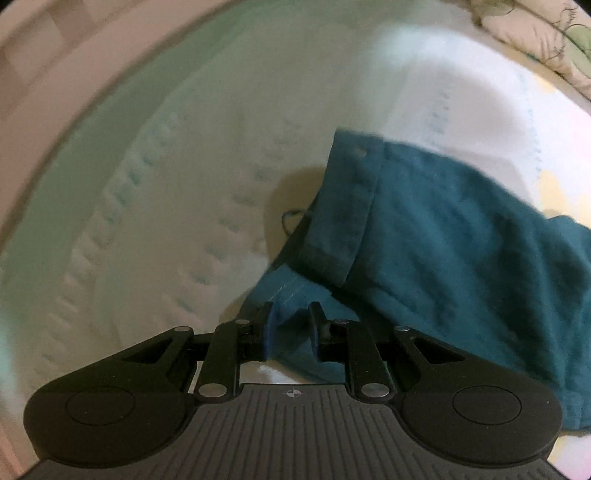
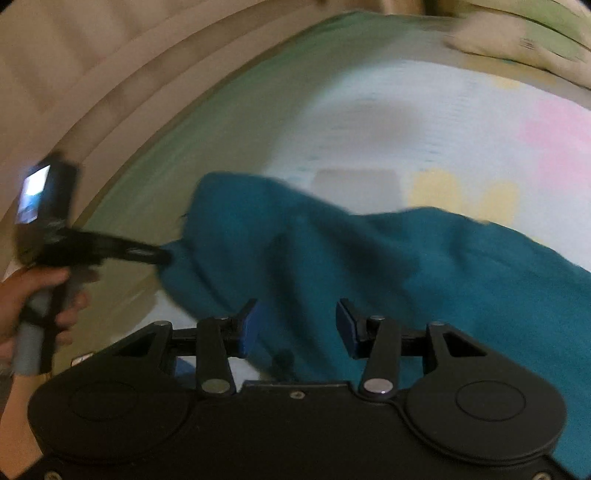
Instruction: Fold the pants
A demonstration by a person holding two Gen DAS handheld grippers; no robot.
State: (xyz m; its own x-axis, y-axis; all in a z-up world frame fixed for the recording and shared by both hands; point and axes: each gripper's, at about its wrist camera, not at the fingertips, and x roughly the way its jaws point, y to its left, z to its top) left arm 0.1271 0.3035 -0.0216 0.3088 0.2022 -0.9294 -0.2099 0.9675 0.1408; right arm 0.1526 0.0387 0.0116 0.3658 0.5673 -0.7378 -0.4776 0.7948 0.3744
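Teal pants (image 1: pixel 443 236) lie crumpled on a white patterned bedsheet (image 1: pixel 192 192). A hemmed leg end (image 1: pixel 351 206) is raised toward the middle of the left wrist view. My left gripper (image 1: pixel 291 330) is shut on a stitched edge of the pants, with the cloth pinched between its blue pads. In the right wrist view the left gripper (image 2: pixel 164 255), held by a hand (image 2: pixel 37 299), grips the left edge of the pants (image 2: pixel 369 266). My right gripper (image 2: pixel 298 328) hovers over the pants with its jaws apart. Cloth shows between the pads, which do not press on it. This view is blurred.
The sheet (image 2: pixel 424 122) has a green border (image 2: pixel 207 122) and pastel pink and yellow patches. A rumpled quilt or pillow (image 1: pixel 535 33) lies at the far right corner. A beige bed frame or wall (image 1: pixel 44 55) curves along the left.
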